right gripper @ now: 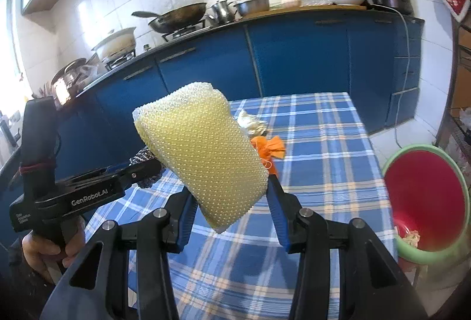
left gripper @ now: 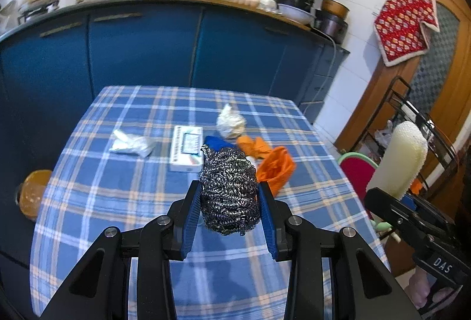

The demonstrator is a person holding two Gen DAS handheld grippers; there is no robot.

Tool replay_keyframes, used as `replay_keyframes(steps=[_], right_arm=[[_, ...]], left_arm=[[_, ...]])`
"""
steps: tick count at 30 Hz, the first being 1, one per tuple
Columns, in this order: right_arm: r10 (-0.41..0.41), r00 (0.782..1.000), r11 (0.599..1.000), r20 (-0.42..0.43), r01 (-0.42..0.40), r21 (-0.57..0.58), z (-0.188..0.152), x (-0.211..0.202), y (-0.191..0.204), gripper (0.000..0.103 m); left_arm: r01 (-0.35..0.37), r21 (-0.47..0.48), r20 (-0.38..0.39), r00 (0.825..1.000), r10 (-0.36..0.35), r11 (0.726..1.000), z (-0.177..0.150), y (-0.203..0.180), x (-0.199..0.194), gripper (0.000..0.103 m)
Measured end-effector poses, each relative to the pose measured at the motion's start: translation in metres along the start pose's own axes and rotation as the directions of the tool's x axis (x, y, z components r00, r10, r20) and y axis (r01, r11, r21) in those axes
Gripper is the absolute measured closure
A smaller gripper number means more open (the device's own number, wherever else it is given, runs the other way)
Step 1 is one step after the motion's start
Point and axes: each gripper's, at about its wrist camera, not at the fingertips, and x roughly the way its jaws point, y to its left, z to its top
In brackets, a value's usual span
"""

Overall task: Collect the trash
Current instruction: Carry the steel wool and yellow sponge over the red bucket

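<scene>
The left hand-held gripper [left gripper: 229, 200] is clamped on a steel-wool scourer [left gripper: 228, 190], its blue pads pressing both sides of the ball, which hangs clear above the desk [left gripper: 117, 190] with its blue plaid cloth. The right hand-held gripper [right gripper: 232, 202] grips a pale yellow sponge [right gripper: 203, 161] that sticks up and tilts leftward from the jaws, also lifted off the desk.

Taking the white printed box [left gripper: 187, 147] on the desk as landmark: a crumpled clear plastic wrapper [left gripper: 132, 144] lies to its left, a wad of white paper [left gripper: 231, 122] beyond it to the right, and an orange cloth [left gripper: 272, 165] just right of it. A red basin with a green rim [right gripper: 424, 196] sits on the floor off the desk's right edge.
</scene>
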Motion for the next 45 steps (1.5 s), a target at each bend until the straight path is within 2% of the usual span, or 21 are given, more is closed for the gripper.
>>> replay_keyframes(steps=[10, 20, 35, 45], right_arm=[[-0.077, 0.996, 0.995, 0.036, 0.075, 0.067, 0.004, -0.02, -0.033, 0.055], [-0.202, 0.978, 0.967, 0.058, 0.19, 0.169, 0.002, -0.048, -0.082, 0.054], [-0.337, 0.942, 0.898, 0.006, 0.319, 0.302, -0.009, -0.066, -0.16, 0.054], [-0.406, 0.912, 0.844, -0.067, 0.402, 0.356, -0.025, -0.055, -0.205, 0.054]], left_arm=[[0.063, 0.098, 0.014, 0.998, -0.065, 0.993, 0.017, -0.05, 0.004, 0.064], [0.148, 0.188, 0.005, 0.988, -0.151, 0.971, 0.029, -0.108, 0.017, 0.064], [0.286, 0.278, -0.096, 0.958, -0.27, 0.917, 0.026, -0.197, 0.066, 0.064], [0.345, 0.294, -0.201, 0.934, -0.296, 0.891, 0.012, -0.234, 0.117, 0.064]])
